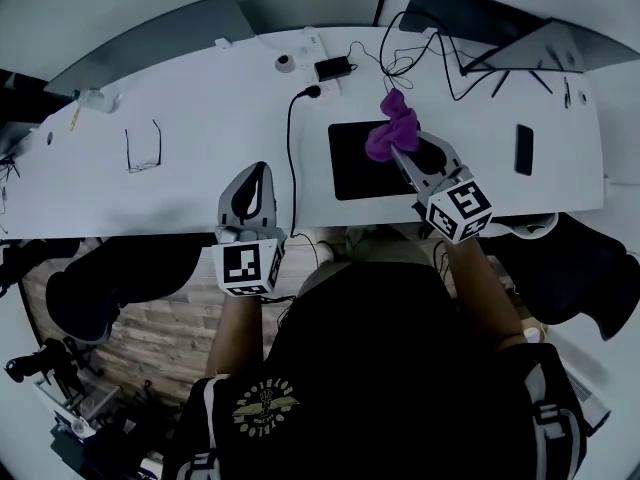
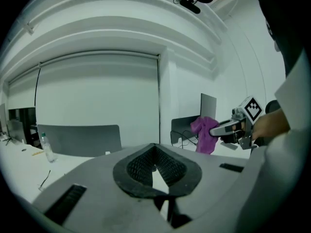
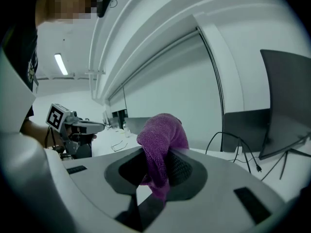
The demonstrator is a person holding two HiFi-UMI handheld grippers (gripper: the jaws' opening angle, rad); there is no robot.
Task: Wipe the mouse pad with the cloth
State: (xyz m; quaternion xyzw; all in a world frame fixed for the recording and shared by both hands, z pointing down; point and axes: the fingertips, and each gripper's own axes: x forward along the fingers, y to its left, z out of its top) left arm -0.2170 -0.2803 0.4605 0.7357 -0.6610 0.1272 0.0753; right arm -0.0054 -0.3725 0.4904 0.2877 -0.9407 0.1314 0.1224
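Head view: on the white desk [image 1: 200, 118] lies the black mouse pad [image 1: 360, 163]. The right claw [image 1: 397, 150] reaches in over it, clamped on the purple cloth [image 1: 392, 126], which bunches over the pad's far edge (whether it touches the pad cannot be told). The left claw [image 1: 257, 171] sits well left of the pad at the desk's near edge. Glasses [image 1: 143, 150] lie further left and a phone [image 1: 524, 149] lies to the right.

Left gripper view: the left claw [image 2: 155, 152] has its jaws together, with nothing between them. Off to the right, the cloth [image 2: 205, 134] hangs from the right claw [image 2: 219, 128].

Right gripper view: the right claw [image 3: 158, 166] is closed on the cloth [image 3: 163, 142], which bulges above the pads.
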